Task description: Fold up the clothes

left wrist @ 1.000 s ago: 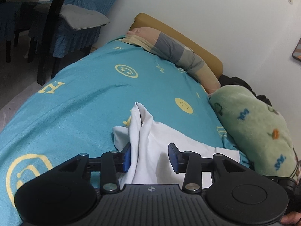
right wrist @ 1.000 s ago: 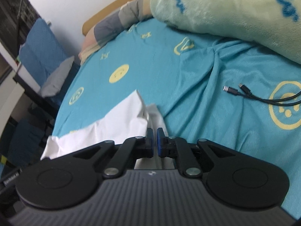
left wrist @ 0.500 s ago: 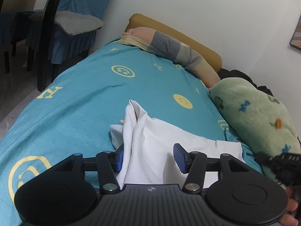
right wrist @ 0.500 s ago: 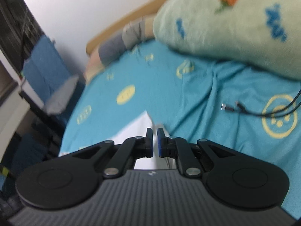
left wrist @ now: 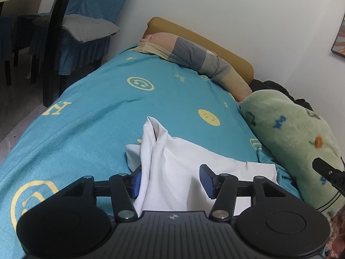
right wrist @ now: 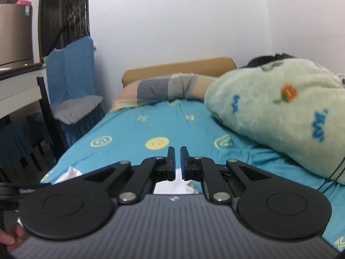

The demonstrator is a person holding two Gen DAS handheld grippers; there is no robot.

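Step in hand: Plainly, you were partway through a fold on the white garment (left wrist: 172, 172), which lay bunched on the teal bedsheet (left wrist: 97, 112) near the bed's front edge, just beside the green plush blanket (left wrist: 301, 142).

Left gripper: your left gripper (left wrist: 171, 180) had just been opening; its jaws stood about half apart with a raised ridge of the white cloth between them. The left blue pad (left wrist: 137, 182) lay against the cloth, the other stood clear of it, so you had no pinch there.

Right gripper: your right gripper (right wrist: 177, 164) had its jaws drawn nearly together, only a thin slit between the pads. Nothing showed in that slit at the tips; white cloth was visible lower down behind the fingers, and whether any of it was caught there you could not tell from that view, which was slightly blurred.

Garment state: it was creased and heaped, one pointed corner standing toward the pillow (left wrist: 194, 56), a flatter panel spreading to the right. Not yet a tidy fold, by my reading.

Next move calls for: likely you needed a fresh hold on an edge or corner, both hands working together, so the heaped ridge could be spread flat before the next fold.

Watch for: the cable (right wrist: 332, 177) by the plush blanket, close to your right hand's path.
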